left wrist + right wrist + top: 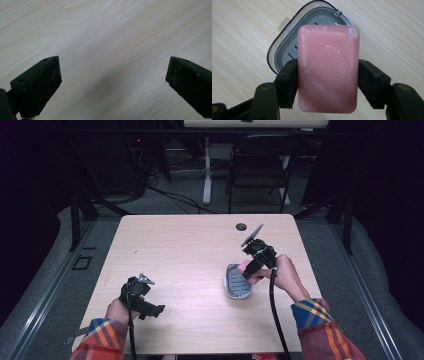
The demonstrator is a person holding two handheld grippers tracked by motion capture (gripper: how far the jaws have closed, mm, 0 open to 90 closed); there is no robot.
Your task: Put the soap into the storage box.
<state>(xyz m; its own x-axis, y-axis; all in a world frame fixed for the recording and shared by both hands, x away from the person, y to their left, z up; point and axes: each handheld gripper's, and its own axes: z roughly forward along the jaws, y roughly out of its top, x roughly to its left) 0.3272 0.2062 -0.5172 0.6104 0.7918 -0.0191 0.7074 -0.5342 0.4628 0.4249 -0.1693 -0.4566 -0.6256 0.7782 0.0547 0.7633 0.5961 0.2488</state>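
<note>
A pink bar of soap (328, 67) is pinched between the black jaws of my right gripper (328, 83), which is shut on its long sides. Below and beyond it lies a grey soap dish (284, 47) with a slotted floor and a pale rim. In the high view the right gripper (251, 266) holds the pink soap (243, 266) just over the dish (237, 282), right of the table's middle. My left gripper (152, 310) rests near the front left edge, and the left gripper view shows its pads (46, 86) wide open over bare wood.
The light wooden table (190, 250) has a small round cable hole (241, 226) near its far edge. Behind the table stand a black chair (257, 165) and a white desk leg (206, 170) on grey floor.
</note>
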